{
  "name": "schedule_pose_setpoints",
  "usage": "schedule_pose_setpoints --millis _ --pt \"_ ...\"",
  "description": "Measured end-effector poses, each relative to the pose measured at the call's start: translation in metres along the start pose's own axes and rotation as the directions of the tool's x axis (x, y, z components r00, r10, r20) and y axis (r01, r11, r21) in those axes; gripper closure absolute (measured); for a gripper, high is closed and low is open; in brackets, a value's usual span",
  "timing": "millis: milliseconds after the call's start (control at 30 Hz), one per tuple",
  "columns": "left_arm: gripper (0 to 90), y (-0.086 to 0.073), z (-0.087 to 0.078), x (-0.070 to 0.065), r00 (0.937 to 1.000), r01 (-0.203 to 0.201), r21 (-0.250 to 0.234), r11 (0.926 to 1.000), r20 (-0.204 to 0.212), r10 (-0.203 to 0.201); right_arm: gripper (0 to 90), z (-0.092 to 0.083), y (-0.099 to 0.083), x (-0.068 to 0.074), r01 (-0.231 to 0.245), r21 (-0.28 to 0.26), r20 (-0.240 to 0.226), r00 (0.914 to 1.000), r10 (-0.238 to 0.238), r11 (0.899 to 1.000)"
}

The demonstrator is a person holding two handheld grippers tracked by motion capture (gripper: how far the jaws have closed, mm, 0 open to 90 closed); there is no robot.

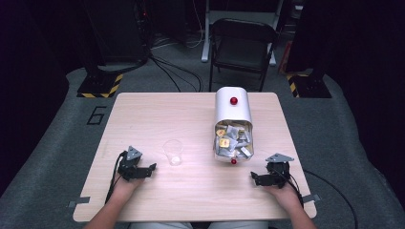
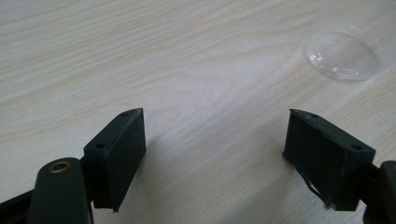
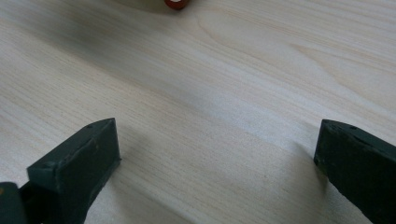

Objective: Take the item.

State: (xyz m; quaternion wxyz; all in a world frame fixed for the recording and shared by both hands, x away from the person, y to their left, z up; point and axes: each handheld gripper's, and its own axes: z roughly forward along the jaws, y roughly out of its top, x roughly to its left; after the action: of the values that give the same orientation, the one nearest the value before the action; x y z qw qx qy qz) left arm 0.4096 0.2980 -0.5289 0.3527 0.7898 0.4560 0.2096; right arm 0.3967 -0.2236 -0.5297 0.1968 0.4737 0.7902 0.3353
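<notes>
Room: dark, grey carpet, a black folding chair behind your pale wooden bench.
Left claw: you hold it near the bench's front edge, jaws wide apart, nothing between them; bare wood shows between them in the left gripper view.
Clear plastic cup: stands upright just beyond your left claw, apart from it; nothing lies between the two. It also shows at the upper right in the left gripper view.
Right claw: jaws wide, holding nothing.
White bin with red knobs: lies on the bench beyond your right claw, its open part full of small packets.
Front red knob: ahead of your right claw, well apart.
</notes>
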Motion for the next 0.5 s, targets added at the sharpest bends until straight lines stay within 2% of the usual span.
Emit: schedule_pose_setpoints --millis 500 --pt "21.6 0.0 0.0002 0.0002 1.0 0.004 -0.006 1.0 0.007 -0.003 0.0 0.0 0.0 0.0002 -0.002 0.0 0.002 1.0 0.002 1.0"
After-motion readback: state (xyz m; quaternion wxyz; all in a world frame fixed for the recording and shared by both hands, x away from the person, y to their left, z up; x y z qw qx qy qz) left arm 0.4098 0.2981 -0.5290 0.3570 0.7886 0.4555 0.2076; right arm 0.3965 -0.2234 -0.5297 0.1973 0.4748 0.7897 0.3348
